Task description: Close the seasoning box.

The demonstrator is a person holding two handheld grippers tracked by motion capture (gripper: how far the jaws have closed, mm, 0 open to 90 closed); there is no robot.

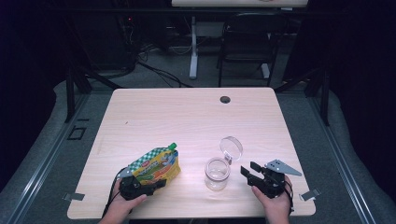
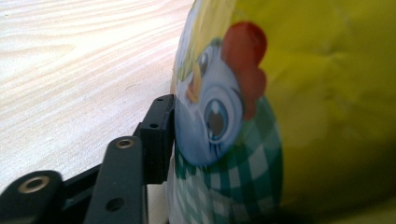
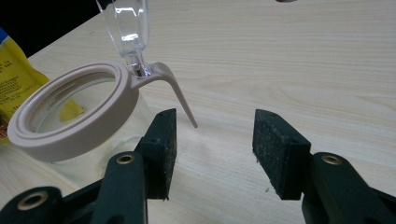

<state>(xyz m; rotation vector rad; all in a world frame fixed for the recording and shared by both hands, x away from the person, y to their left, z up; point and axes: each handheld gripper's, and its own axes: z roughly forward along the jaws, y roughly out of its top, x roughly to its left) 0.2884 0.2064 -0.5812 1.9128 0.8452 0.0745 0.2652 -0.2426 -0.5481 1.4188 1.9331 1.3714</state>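
Observation:
A yellow food pouch (image 1: 156,166) with a green checked top and a green cap (image 1: 173,145) stands near the table's front left. My left gripper (image 1: 160,184) is shut on its lower part; in the left gripper view one black finger (image 2: 158,135) presses against the pouch (image 2: 289,116), which hides the other finger. To the pouch's right stands a clear glass jar (image 1: 217,174) with a beige rim (image 3: 70,116). Its hinged clear lid (image 1: 231,147) is swung up and open. My right gripper (image 1: 249,168) is open just right of the jar, its fingers (image 3: 161,149) apart and holding nothing.
The light wooden table (image 1: 187,116) has a dark cable hole (image 1: 225,99) near its far edge. A beige latch tab (image 3: 181,98) sticks out from the jar's rim toward my right gripper. Behind the table stand a black chair (image 1: 247,42) and a white desk leg (image 1: 193,46).

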